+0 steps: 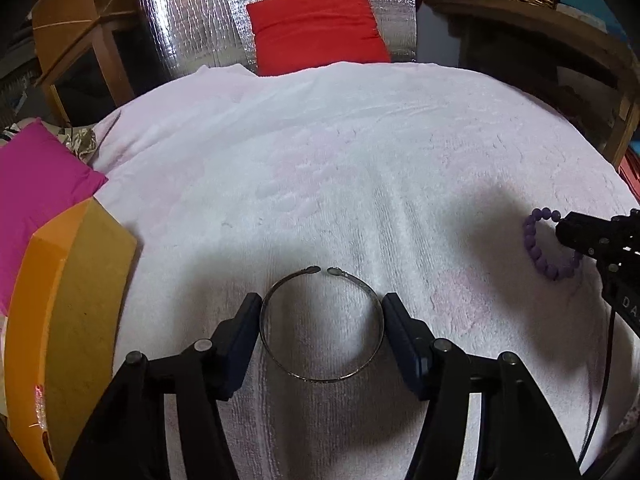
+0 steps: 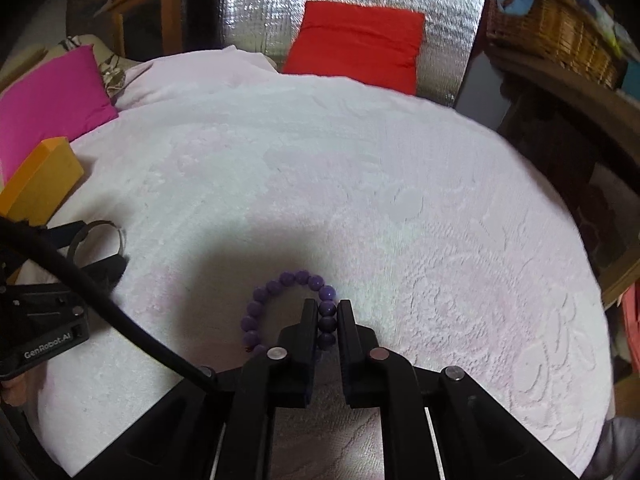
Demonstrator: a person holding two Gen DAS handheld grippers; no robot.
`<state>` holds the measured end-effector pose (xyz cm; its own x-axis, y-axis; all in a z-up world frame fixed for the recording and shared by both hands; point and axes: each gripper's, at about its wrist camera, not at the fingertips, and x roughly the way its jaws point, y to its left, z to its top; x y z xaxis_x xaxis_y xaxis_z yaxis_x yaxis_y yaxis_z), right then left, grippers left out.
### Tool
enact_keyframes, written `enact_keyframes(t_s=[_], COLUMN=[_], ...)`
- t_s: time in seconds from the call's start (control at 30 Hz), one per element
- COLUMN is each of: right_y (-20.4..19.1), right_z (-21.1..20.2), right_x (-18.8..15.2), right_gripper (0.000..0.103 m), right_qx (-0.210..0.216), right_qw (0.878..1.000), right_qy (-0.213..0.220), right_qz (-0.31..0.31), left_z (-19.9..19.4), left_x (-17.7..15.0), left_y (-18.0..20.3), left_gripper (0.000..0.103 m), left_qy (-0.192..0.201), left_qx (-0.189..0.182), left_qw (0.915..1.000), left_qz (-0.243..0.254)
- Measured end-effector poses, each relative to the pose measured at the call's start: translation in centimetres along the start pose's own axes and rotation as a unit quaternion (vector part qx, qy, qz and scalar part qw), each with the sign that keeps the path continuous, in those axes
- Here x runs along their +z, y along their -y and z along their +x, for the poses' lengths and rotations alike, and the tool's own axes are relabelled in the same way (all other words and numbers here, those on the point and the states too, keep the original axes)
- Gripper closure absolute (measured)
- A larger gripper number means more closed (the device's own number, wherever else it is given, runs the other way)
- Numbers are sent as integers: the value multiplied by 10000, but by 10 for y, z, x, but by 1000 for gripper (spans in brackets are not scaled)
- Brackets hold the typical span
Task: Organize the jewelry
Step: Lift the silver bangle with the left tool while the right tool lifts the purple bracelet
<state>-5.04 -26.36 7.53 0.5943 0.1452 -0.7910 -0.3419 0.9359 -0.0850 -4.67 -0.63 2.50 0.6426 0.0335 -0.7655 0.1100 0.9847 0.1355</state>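
Note:
A thin metal open bangle [image 1: 280, 356] lies on the white towel [image 1: 340, 184]. My left gripper [image 1: 322, 308] brackets it, one finger touching each side, so the jaws are shut on the bangle across its width. A purple bead bracelet [image 2: 256, 312] lies on the towel [image 2: 360, 184] to the right. My right gripper [image 2: 325, 308] is shut on the bracelet's right side, beads pinched between the fingers. In the left wrist view the bracelet [image 1: 534, 248] and right gripper [image 1: 562, 228] show at the right edge. The bangle [image 2: 96, 225] and left gripper [image 2: 102, 246] show at left in the right wrist view.
An orange box [image 1: 60, 320] stands at the towel's left edge, also in the right wrist view [image 2: 40, 180]. A pink cushion [image 1: 36, 184] lies beyond it. A red cushion [image 1: 316, 24] lies at the back. A wicker basket [image 2: 552, 32] sits on a shelf at right.

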Motion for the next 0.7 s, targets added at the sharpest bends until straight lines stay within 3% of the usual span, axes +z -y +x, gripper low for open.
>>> enact_keyframes(t_s=[0.7], right_y=[-20], right_z=[-21], right_x=[8], right_gripper=[92], right_qx=[-234], right_qw=[9986], right_qy=[389], right_qz=[-266], left_z=[-5], left_x=[2], left_y=[-13], left_gripper=[40], left_qy=[15], left_qx=[64], left_qw=[9996], left_qz=[-272])
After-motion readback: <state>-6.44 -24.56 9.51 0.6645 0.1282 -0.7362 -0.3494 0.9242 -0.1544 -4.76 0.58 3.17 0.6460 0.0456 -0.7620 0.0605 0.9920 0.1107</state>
